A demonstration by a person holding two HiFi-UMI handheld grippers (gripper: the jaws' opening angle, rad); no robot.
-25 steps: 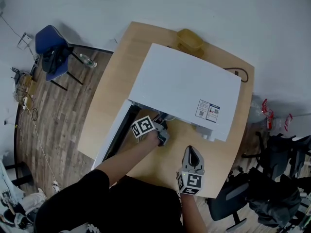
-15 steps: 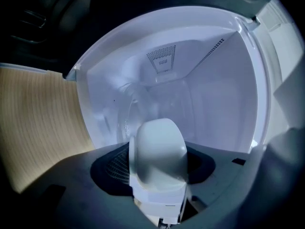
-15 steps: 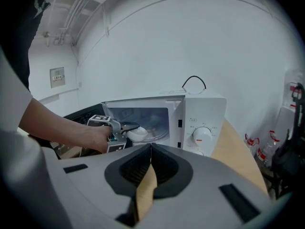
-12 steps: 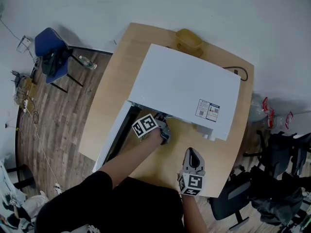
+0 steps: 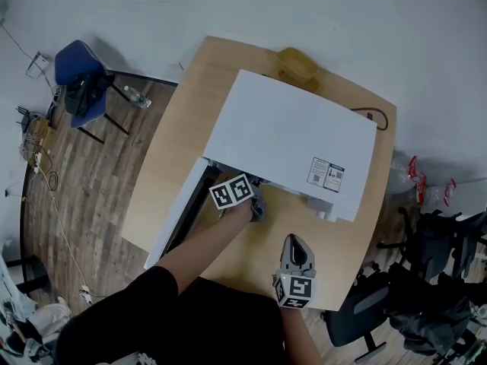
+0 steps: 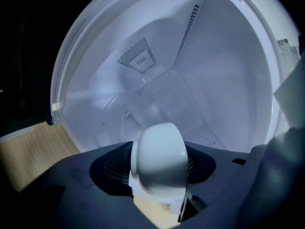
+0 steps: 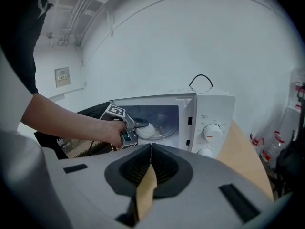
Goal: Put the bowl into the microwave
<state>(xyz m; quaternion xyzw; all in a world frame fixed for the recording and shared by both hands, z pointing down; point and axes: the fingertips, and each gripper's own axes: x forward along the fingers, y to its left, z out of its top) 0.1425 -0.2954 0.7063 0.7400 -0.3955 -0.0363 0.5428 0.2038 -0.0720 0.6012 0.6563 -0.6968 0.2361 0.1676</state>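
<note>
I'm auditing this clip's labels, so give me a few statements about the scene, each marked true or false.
1. The door of the microwave stands open. True.
2. The left gripper holds a white bowl. True.
3. The right gripper grips the bowl too. False: its jaws are together on nothing, in front of the microwave.
4. The bowl lies released inside the microwave. False: the left gripper's jaws clamp it, tilted, at the microwave's opening.

Blk tee [image 5: 152, 318], grey right hand-held gripper [image 5: 293, 239]
</note>
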